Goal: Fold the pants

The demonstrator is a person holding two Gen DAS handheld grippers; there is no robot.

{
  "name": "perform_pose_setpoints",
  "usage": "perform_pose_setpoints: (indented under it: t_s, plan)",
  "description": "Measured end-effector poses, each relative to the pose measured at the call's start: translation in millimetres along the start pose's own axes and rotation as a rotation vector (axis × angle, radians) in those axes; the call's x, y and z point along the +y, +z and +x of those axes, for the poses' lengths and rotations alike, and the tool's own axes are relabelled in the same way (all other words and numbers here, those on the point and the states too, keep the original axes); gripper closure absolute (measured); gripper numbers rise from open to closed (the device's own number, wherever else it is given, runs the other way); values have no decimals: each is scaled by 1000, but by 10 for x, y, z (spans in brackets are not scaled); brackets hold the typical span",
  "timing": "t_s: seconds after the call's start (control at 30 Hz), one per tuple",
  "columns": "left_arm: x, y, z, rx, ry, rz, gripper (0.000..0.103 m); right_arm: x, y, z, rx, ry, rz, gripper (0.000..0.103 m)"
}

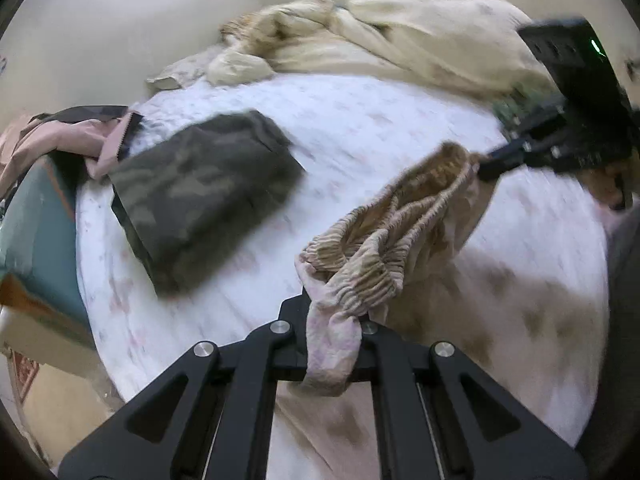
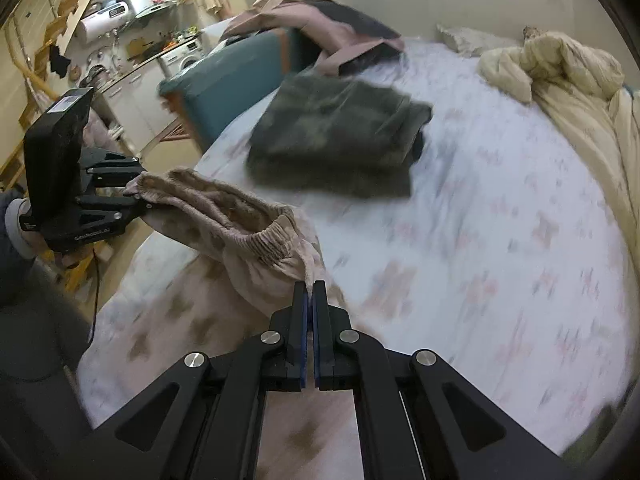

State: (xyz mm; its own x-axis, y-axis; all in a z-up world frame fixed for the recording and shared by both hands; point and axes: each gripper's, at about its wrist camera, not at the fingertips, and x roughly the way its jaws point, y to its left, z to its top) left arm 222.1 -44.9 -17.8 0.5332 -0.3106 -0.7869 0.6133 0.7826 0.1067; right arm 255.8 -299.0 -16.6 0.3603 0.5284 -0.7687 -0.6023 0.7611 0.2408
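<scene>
Here both grippers, left gripper and right gripper, were clamped on the pants waistband, lifted over the bed; next, probably laying them flat.

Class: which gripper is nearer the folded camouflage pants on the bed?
Left. The left gripper holds the waistband just beside the camouflage pants; the right gripper holds its far end, farther off.
</scene>
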Motion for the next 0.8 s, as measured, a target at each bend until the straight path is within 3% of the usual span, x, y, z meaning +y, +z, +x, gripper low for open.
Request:
perform_pose_setpoints:
  t_s: [0.13, 0.2, 0.3, 0.37, 0.43, 0.5, 0.6, 0.63, 0.73, 0.8]
  plan:
    - [-476, -480, -348, -4, 17, 90, 100, 368, -478, -135, 65, 45, 29, 102]
    - [-646, -635, -392, 31, 0, 102, 100, 521, -677, -121, 111, 48, 16, 102]
    - [-973, -895, -280, 146, -16, 179, 96, 649, -978, 27, 234, 43, 14, 102]
    - [-1155, -1111, -116, 288, -26, 220, 94, 667, -1161, 167, 333, 15, 34, 96]
    - [-1204, -1259, -29, 378, -11, 235, 73, 686, -1309, 265, 419, -11, 38, 95]
    - [-1203, -1356, -36, 432, -65, 215, 63, 673, -1339, 271, 450, -8, 45, 94]
    - [-1090, -1272, -228, 397, -160, 123, 62, 617, -1203, 96, 364, 37, 100, 94]
    - [-1031, -1222, -264, 373, -176, 86, 56, 587, -1185, 46, 326, 54, 121, 94]
    - [-684, -1017, -333, 261, -225, -170, 43, 574, -1014, 65, 236, 31, 180, 94]
    - [-457, -938, -258, 232, -244, -356, 43, 598, -971, 219, 241, 27, 208, 94]
